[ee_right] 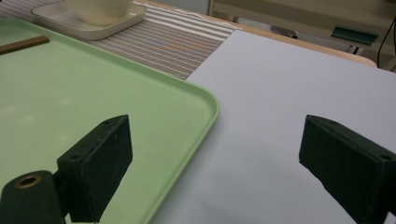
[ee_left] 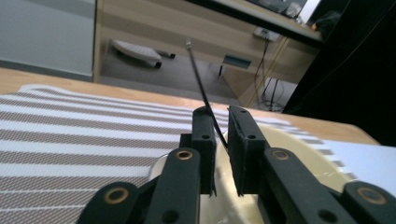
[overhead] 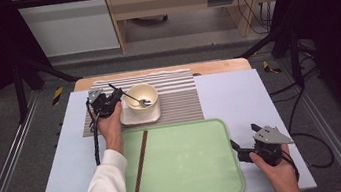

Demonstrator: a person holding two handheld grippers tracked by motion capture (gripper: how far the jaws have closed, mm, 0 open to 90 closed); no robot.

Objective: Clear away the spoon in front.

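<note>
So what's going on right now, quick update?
Left gripper jaws shut on spoon handle, bowl end in cream bowl. Right gripper open, idle beside green tray. Nothing in the way.

Left gripper (ee_left: 221, 135): black jaws, flat pads, brass-ringed screw holes behind them. Right gripper (overhead: 241, 149): black, grey three-cornered plate on top, cable trailing. White sleeve (overhead: 103, 191) behind left gripper.

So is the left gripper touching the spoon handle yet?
Touching. In the left gripper view the left gripper has its jaws nearly shut, and the thin spoon handle rises from between the pads, pressed against the left one.
</note>
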